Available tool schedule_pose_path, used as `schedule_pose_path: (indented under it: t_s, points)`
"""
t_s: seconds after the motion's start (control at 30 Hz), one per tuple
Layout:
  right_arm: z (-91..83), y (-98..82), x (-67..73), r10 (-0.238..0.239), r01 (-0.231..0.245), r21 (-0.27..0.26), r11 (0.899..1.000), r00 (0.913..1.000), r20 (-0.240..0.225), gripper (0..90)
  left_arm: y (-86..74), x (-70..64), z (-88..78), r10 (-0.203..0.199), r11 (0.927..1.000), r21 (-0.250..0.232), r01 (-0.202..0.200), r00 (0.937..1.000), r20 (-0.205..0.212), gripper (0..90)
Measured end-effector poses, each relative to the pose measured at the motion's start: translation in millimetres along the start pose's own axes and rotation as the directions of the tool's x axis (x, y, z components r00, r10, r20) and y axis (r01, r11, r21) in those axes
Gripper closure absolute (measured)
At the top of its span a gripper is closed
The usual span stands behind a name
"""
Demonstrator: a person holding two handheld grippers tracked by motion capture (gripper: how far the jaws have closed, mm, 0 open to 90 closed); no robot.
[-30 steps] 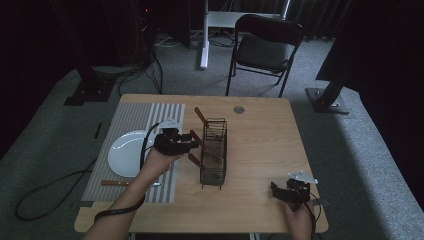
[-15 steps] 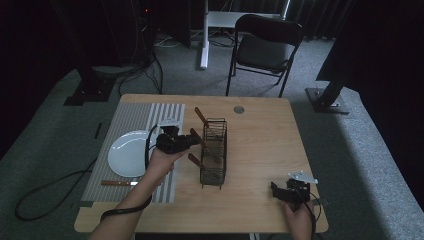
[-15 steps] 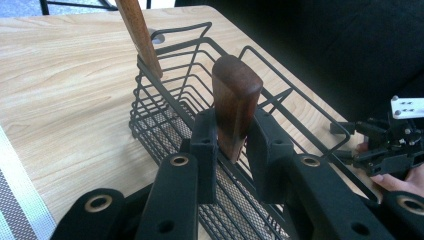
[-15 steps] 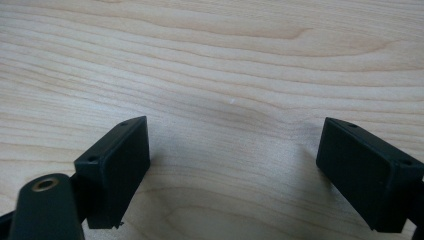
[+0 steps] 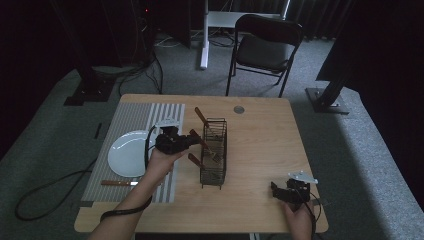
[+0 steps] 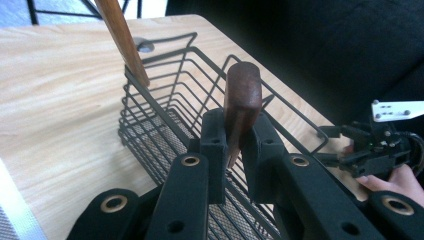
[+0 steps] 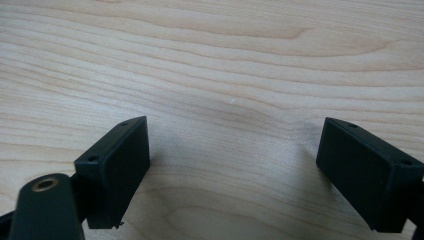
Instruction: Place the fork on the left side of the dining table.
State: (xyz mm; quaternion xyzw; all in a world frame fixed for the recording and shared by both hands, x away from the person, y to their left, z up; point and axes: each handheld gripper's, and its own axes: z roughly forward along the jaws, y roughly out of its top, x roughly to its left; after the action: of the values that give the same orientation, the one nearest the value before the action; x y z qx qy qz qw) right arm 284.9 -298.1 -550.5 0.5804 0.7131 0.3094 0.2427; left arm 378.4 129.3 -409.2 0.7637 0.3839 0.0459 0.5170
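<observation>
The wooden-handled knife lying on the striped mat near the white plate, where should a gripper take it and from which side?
Probably by the brown wooden handle of the knife, coming straight down from above. It lies flat on the grey striped mat, clear of the white plate, so the jaws can straddle the handle's width.

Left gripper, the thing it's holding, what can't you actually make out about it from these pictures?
- Left gripper view: the wooden handle is clamped, and the jaws hide its lower end, so the kind of utensil is unknown.
- High view: that handle is too small and dim beside the wire basket.
</observation>
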Motion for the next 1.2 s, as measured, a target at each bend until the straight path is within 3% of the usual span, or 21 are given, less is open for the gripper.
schedule_pose_path:
  t_s: [0.47, 0.67, 0.7, 0.87, 1.2]
  points:
    - [0.1, 0.0, -0.1, -0.001, 0.001, -0.001, 1.000, 1.0000, 0.001, 13.5, 22.4, -11.5, -37.8, 0.019, 0.9976, -0.067, -0.019, 0.9998, 0.001, 80.7]
    - [0.1, 0.0, -0.1, -0.001, 0.001, -0.001, 1.000, 1.0000, 0.000, 13.5, 29.2, -16.2, -48.6, 0.026, 0.9970, -0.072, -0.026, 0.9997, -0.002, 80.7]
    - [0.1, 0.0, -0.1, -0.001, 0.001, -0.001, 1.000, 1.0000, 0.000, 13.5, 33.2, -17.6, -58.5, 0.026, 0.9958, -0.088, -0.026, 0.9997, -0.001, 80.7]
    - [0.1, 0.0, 0.0, -0.001, 0.001, -0.001, 1.000, 1.0000, 0.001, 13.4, 38.5, -17.4, -74.1, 0.018, 0.9928, -0.119, -0.019, 0.9998, -0.007, 80.7]
    - [0.0, 0.1, -0.1, -0.002, 0.002, -0.001, 1.000, 1.0000, 0.000, 13.5, 45.3, -13.1, -100.3, 0.000, 0.9849, -0.173, -0.010, 0.9982, -0.060, 80.7]
